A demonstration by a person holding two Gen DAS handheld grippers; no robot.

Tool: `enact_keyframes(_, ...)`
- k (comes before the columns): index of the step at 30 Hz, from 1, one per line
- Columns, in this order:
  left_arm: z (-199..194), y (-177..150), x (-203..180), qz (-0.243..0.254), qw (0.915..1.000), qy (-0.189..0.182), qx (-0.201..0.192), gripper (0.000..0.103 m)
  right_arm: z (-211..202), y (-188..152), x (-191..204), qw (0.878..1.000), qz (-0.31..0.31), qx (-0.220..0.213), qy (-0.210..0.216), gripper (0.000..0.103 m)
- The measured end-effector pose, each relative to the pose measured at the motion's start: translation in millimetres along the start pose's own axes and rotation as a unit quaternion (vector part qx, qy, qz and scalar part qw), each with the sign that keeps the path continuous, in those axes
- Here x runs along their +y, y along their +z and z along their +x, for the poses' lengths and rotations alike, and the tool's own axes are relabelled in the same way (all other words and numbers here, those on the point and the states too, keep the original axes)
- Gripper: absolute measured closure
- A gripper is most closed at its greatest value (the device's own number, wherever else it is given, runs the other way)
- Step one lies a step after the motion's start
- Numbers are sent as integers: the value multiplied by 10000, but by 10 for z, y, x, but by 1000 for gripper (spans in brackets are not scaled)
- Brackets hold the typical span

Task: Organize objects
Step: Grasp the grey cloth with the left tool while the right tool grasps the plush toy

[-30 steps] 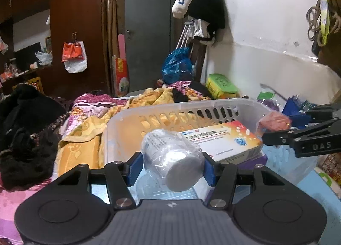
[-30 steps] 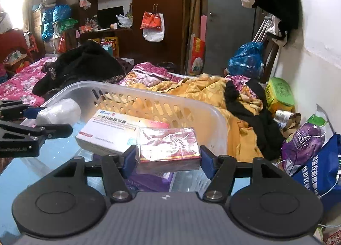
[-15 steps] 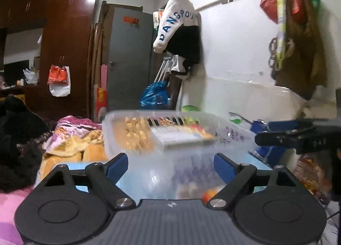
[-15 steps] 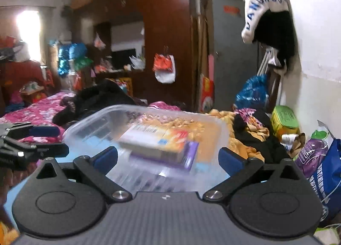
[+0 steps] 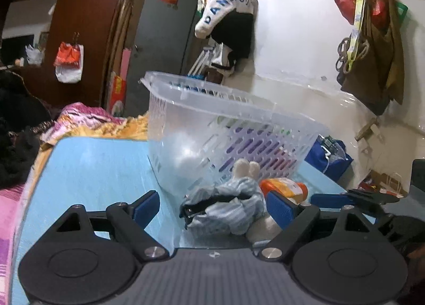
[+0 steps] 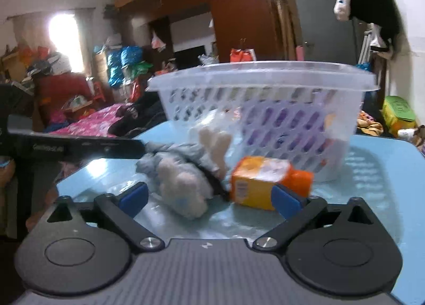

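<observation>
Left wrist: empty left hand-held gripper point(image 5: 212, 205) gapes around plush rabbit point(image 5: 228, 206); centre pads on its body, then close.

Basket point(image 6: 263, 108) contents: indistinct behind translucent slotted wall, purple shapes only. Orange bottle point(image 6: 261, 181) before basket: label unreadable, motion-blurred. Plush rabbit point(image 5: 233, 206) beside bottle: face hidden.

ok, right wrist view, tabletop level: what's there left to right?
left gripper reaching in from the left edge → plush rabbit in striped blue clothes → orange bottle lying on its side. The clear plastic basket stands behind both.
</observation>
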State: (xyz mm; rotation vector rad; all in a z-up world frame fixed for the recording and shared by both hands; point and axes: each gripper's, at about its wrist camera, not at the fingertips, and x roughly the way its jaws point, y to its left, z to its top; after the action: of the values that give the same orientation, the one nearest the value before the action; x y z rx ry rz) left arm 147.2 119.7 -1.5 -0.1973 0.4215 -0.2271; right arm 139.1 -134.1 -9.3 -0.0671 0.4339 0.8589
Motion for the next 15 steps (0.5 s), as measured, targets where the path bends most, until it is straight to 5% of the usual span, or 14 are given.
enact_keyframes(5,103,-49,21,-60,9995,-173,260,13,72,-41,148,9997,-162,185,63,25)
enact_keyframes(12,229,-28,79,-184,9982,-271,512,15,173,0,192,9991,-189,386,9,34)
enact_keyframes(15,216,-33,136,-329,9974,-377,520,34,250,-2,194,9986,-157,499,100,48)
